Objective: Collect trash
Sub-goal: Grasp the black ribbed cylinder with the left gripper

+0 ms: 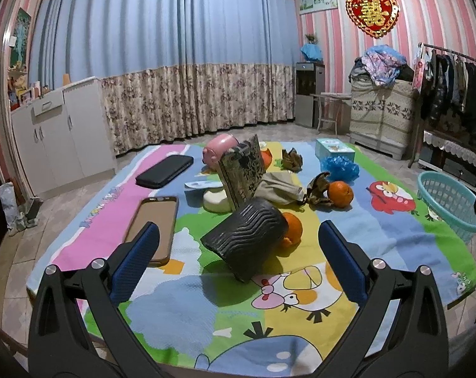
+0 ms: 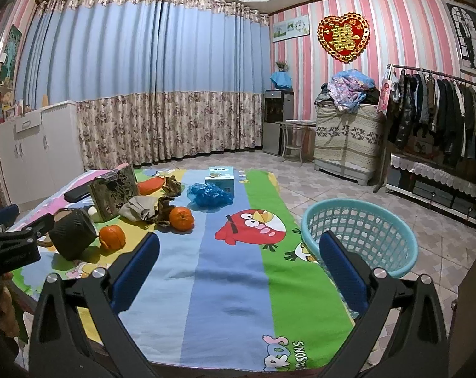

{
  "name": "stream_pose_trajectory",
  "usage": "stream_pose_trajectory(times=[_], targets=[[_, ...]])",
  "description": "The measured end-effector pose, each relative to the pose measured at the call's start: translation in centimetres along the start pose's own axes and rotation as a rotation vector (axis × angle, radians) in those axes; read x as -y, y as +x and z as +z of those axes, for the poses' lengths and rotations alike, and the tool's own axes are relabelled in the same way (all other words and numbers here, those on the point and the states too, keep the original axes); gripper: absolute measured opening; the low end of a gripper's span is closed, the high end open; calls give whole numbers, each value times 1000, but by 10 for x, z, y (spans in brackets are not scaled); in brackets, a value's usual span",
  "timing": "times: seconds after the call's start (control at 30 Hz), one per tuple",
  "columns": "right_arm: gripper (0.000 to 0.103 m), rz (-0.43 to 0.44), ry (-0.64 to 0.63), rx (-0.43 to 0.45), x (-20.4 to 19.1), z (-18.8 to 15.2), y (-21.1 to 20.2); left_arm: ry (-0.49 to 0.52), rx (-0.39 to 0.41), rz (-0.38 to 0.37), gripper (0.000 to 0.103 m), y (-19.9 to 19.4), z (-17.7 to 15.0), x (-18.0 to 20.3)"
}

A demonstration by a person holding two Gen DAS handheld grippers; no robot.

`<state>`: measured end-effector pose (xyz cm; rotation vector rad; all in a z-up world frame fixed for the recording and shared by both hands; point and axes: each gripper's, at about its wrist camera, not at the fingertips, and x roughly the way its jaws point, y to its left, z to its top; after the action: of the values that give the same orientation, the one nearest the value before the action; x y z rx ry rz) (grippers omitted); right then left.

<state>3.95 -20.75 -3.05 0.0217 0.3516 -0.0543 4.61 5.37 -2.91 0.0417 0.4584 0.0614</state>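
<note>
On the cartoon-print cloth lie a crumpled blue plastic bag, brown dried scraps and a crumpled beige wad. Two oranges sit among them. My left gripper is open, hovering just in front of a black ridged object. My right gripper is open over a bare stretch of cloth, with nothing between its fingers. A teal basket stands at the table's right edge, close to the right finger. The blue bag lies farther back.
A brown-cased phone, a black case, a patterned box, a pink piggy bank and a tissue box share the table. White cabinets stand left, a clothes rack right. Tiled floor surrounds the table.
</note>
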Motion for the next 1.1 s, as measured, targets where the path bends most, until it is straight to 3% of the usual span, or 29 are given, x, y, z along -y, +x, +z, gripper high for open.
stream_pose_trajectory(times=[0.47,0.63,0.8,1.1], targets=[[99,-49,32,-98,4,2,25,102,-64,-28,98,61,-6,4],[99,-69,21,-128,2,3,35,97,-77,-79,97,68,-9,3],[99,-45,46,-160,2,3,44,112,-93,-134,80,76,-8,5],[99,-17,22,-185,-28,11,64,92,-91,-215,60,73,-1,-9]])
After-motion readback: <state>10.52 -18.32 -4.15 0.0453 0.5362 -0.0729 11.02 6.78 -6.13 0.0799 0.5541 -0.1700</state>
